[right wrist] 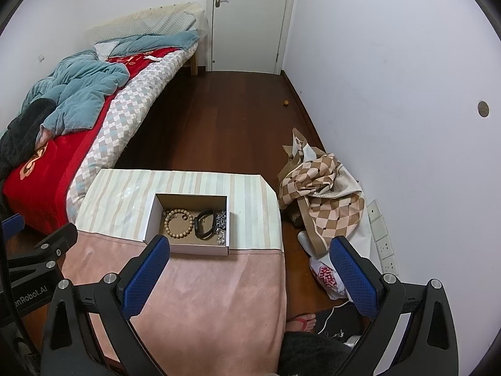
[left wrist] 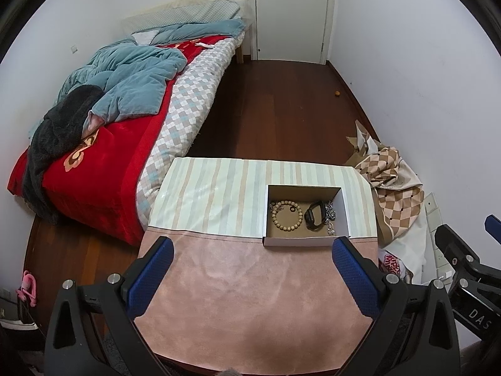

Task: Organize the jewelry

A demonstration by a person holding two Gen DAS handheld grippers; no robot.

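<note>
Colours and patterns, bedroom table scene

Table (left wrist: 250, 297): pink cloth near, pale green-beige striped cloth (left wrist: 213, 197) far. Box (left wrist: 300, 242): white outside, brown inside. Beads (left wrist: 286, 215) tan wood; watch (left wrist: 314, 216) black; chain (left wrist: 330, 216) silver. Pads (left wrist: 156, 277) blue, textured, on black frames. Bed (left wrist: 103, 185): red blanket with pale flower motif, teal quilt (left wrist: 134, 72), grey-white diamond-check sheet (left wrist: 188, 109), black fleece (left wrist: 59, 131). Fabric (right wrist: 319, 197) on floor: tan-pink-white diamond check. Floor (left wrist: 275, 109) dark red-brown wood; walls and door (left wrist: 291, 12) white.

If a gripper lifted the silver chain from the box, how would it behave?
The silver chain is heaped loosely against the box wall, so it would probably hang limp. Its small shiny links may slip, and could snag the black band beside it.
</note>
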